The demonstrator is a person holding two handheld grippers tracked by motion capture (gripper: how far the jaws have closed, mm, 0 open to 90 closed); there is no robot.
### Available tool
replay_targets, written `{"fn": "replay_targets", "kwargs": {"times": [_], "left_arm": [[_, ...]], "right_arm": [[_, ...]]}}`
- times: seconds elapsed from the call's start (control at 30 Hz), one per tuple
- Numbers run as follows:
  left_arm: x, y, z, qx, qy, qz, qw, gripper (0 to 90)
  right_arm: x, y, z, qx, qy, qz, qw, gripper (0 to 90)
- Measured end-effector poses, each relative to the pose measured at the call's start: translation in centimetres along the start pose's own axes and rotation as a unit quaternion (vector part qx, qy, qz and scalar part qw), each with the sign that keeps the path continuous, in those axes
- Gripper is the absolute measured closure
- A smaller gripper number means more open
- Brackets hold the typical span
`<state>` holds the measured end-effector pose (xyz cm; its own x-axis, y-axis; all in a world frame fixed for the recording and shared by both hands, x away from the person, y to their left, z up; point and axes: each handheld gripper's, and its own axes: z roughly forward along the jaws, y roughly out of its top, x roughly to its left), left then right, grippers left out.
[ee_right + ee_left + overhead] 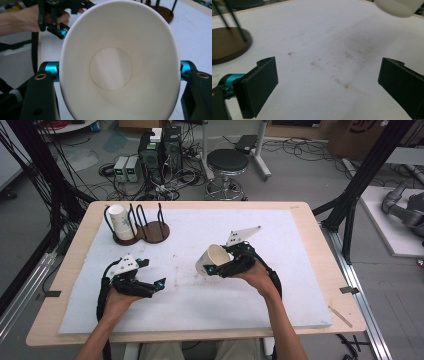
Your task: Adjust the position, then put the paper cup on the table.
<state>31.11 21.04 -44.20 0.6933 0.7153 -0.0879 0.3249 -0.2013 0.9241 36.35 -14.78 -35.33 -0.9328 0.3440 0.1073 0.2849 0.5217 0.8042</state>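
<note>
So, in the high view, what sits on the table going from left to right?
Paper cup on the wire holder → empty wire holder → left gripper, open → paper cup held tilted in the right gripper.

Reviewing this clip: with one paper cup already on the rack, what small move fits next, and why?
Probably carry the held paper cup toward the rack's free holder. The right tool grips it, tilted, off the mat; the other cup already sits on the neighbouring holder, and the left tool is open and holds nothing.
</note>
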Motion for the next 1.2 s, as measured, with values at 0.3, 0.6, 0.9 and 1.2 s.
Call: {"fn": "replay_targets", "kwargs": {"times": [0.3,0.6,0.9,1.2], "left_arm": [[1.3,-2.0,-0.9,-0.008,0.078,-0.029,0.9965,2.7],[1.4,-2.1,-0.9,-0.012,0.085,-0.035,0.9957,2.7],[1.5,-2.1,-0.9,-0.012,0.085,-0.039,0.9955,2.7],[1.4,-2.1,-0.9,-0.014,0.083,-0.04,0.9956,2.7]], "right_arm": [[-1.0,1.7,0.6,0.084,-0.061,0.011,0.9945,31.2],[-1.8,2.3,2.1,0.151,-0.091,0.017,0.9842,31.3],[-2.0,2.5,2.3,0.163,-0.095,0.019,0.9817,31.3],[-2.3,2.5,2.1,0.159,-0.093,0.023,0.9826,31.4]]}}
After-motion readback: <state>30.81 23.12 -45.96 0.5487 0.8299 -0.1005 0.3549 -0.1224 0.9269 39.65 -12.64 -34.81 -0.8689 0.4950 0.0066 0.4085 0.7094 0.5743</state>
